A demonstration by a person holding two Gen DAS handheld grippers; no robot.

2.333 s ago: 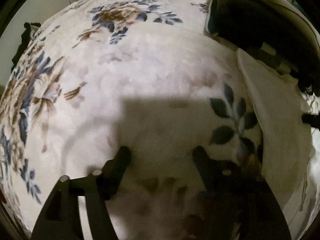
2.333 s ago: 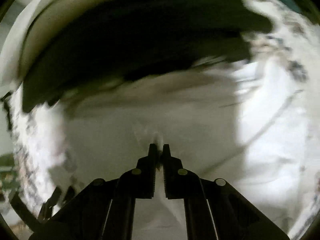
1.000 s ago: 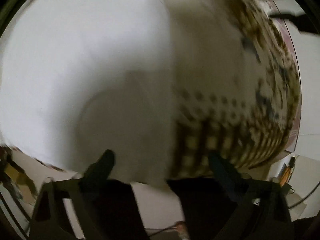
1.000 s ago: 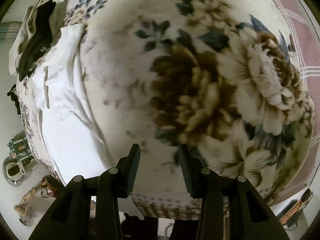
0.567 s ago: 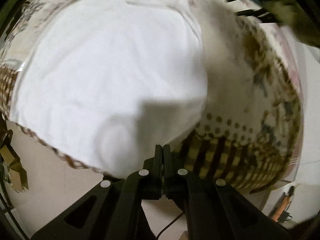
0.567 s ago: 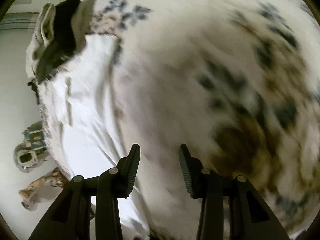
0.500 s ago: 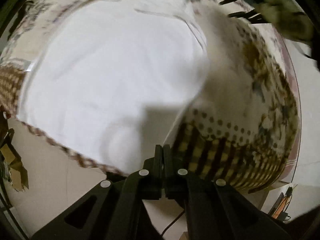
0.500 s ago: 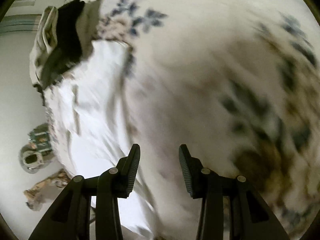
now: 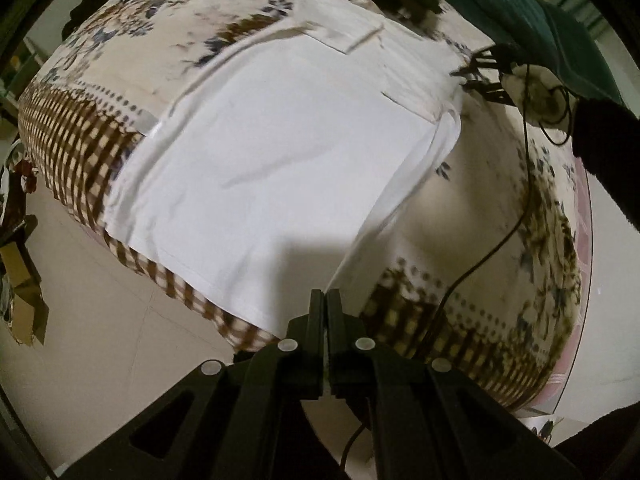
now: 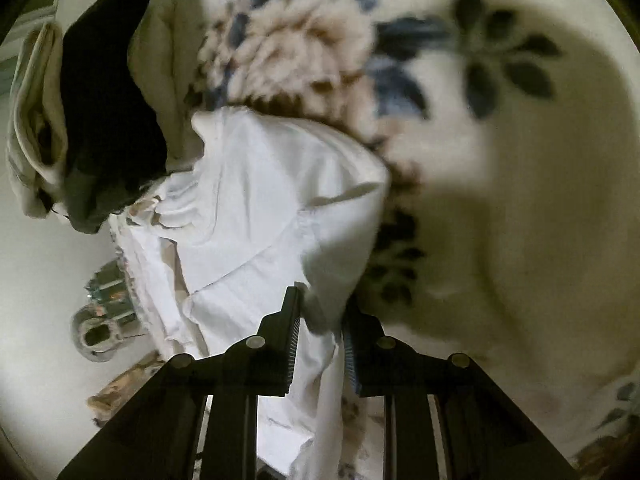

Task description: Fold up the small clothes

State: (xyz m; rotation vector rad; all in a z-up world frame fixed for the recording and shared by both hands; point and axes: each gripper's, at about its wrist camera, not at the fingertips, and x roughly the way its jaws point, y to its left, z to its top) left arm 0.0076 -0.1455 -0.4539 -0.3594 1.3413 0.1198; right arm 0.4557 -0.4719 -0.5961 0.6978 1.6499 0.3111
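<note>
A white garment (image 9: pixel 280 152) lies spread on a bed covered by a floral blanket (image 9: pixel 500 208), reaching the bed's near edge. My left gripper (image 9: pixel 327 300) is shut on the garment's near right hem corner at the bed edge. In the right wrist view the same white garment (image 10: pixel 272 200) is rumpled, and a fold of it sits between the fingers of my right gripper (image 10: pixel 320 312), whose jaws stand a little apart around the cloth. My right gripper also shows in the left wrist view (image 9: pixel 480 76) at the garment's far right corner.
A pile of black and cream clothes (image 10: pixel 100 120) lies at the head of the garment. A dark green cloth (image 9: pixel 552 28) lies at the far right. The blanket's brown checked border (image 9: pixel 76 132) hangs over the bed edge above a pale floor (image 9: pixel 100 340). A cable (image 9: pixel 500 240) trails across the blanket.
My left gripper swung onto the garment's near hem and shut on it. My right gripper moved across the blanket to the garment's far corner and its jaws narrowed around a fold.
</note>
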